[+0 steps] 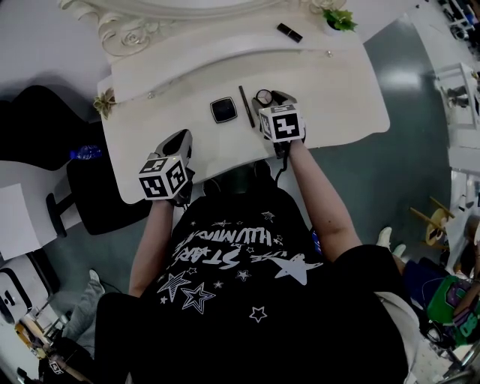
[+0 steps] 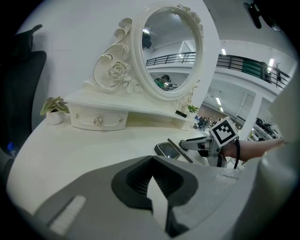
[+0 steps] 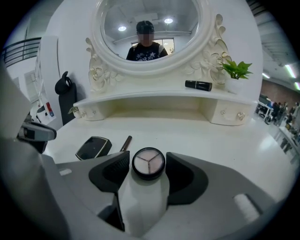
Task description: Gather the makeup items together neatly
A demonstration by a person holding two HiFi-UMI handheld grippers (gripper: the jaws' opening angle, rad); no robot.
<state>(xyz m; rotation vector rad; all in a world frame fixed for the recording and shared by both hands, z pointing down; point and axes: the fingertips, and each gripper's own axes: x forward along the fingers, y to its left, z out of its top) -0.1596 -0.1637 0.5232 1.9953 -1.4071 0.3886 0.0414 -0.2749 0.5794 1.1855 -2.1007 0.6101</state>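
Observation:
Three makeup items lie close together on the white dressing table [image 1: 337, 97]: a square black compact [image 1: 223, 109] [image 3: 93, 147], a thin dark pencil [image 1: 246, 106] [image 3: 126, 142] and a round palette compact [image 1: 263, 97] [image 3: 148, 163]. My right gripper [image 1: 279, 96] [image 3: 148, 157] is open, its jaws standing either side of the round compact with a thin gap on each side. My left gripper [image 1: 180, 139] [image 2: 152, 159] is shut and empty, hovering over the table's front left part, away from the items. A black lipstick [image 1: 289, 32] [image 3: 198, 85] lies on the raised shelf.
An ornate white mirror [image 3: 150, 33] rises behind the shelf. A green potted plant [image 1: 340, 19] stands at the shelf's right end, and a smaller plant [image 1: 103, 103] at the table's left end. A black chair [image 1: 97, 195] sits left of the table.

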